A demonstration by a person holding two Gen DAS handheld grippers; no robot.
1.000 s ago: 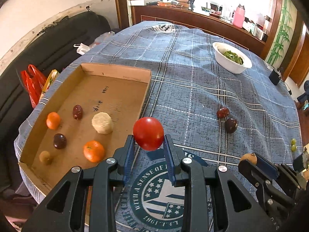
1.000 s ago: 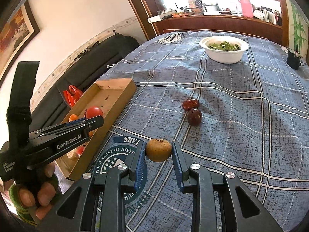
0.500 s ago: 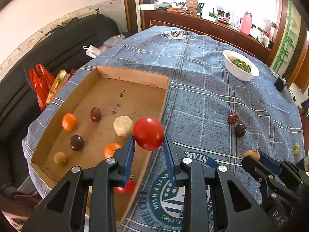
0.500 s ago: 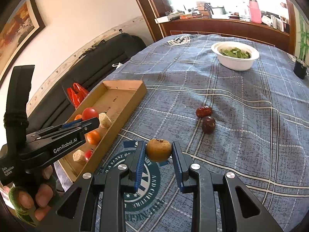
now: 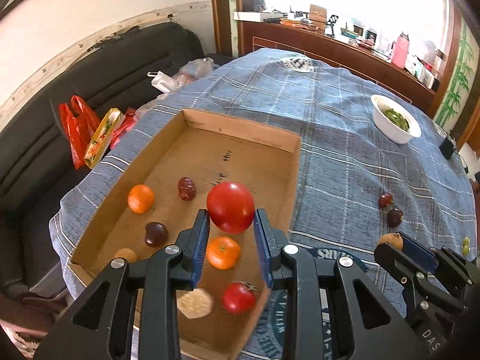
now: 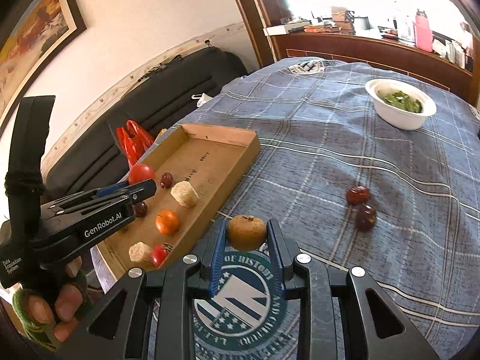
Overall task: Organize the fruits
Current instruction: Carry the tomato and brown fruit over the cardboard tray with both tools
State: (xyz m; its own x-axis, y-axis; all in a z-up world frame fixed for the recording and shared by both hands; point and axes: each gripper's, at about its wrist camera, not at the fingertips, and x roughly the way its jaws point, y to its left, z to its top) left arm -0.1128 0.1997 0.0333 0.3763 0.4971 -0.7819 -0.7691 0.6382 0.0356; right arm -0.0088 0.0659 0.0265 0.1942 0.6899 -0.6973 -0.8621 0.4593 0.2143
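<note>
My left gripper (image 5: 231,226) is shut on a red tomato (image 5: 230,207) and hangs over the cardboard tray (image 5: 246,133). Inside the tray lie two oranges (image 5: 223,252), dark red fruits (image 5: 186,188), a small tomato (image 5: 239,297), pale cut pieces (image 5: 195,303) and a small brown fruit (image 5: 126,254). My right gripper (image 6: 246,238) is shut on a brownish-orange round fruit (image 6: 246,232), above the blue cloth just right of the tray (image 6: 210,136). The right wrist view shows the left gripper (image 6: 141,180) with its tomato (image 6: 141,173) over the tray.
Two dark red fruits (image 6: 361,205) lie on the blue plaid tablecloth (image 6: 315,138) to the right. A white bowl of greens (image 6: 400,103) stands at the far right. A black sofa with red bags (image 5: 76,129) runs along the table's left side. Small green fruits (image 5: 465,244) sit near the right edge.
Both grippers have moved left with their fruits. The left one now hangs over the tray instead of beside it, and the right one has come closer to the tray's edge.
</note>
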